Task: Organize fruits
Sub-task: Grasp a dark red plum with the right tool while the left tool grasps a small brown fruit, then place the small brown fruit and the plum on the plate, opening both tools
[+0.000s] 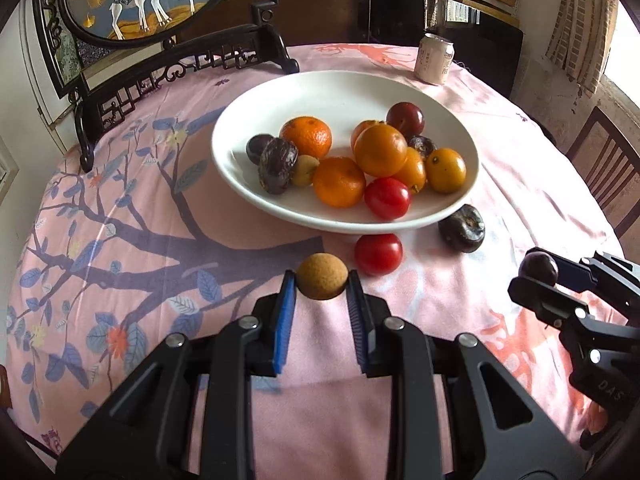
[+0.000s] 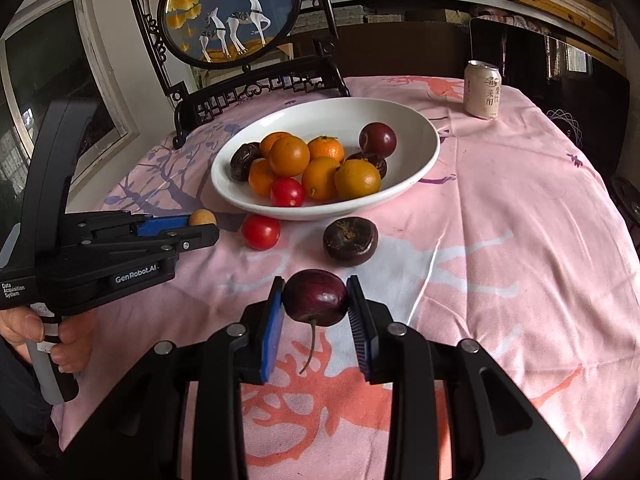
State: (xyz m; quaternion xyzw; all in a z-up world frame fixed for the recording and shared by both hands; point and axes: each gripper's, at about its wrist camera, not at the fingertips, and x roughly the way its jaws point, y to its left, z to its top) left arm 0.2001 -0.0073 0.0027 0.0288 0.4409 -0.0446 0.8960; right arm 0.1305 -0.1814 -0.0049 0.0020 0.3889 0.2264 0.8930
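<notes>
Most fruit already in white bowl (image 1: 240, 184), frame centre. My left tongs (image 1: 321, 282) clamp tan longan (image 1: 321, 281); right tongs (image 2: 315, 298) clamp dark cherry (image 2: 315, 297). Red tomato (image 1: 378, 253), dark passionfruit (image 1: 461, 228) remain on tabletop (image 1: 520, 200).

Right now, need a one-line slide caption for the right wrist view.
Right tongs grip a dark cherry short of the white fruit bowl; left tongs hold a small tan fruit.

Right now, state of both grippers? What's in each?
Left gripper: closed on a small tan round fruit.
Right gripper: closed on a dark red cherry, stem hanging down.
</notes>
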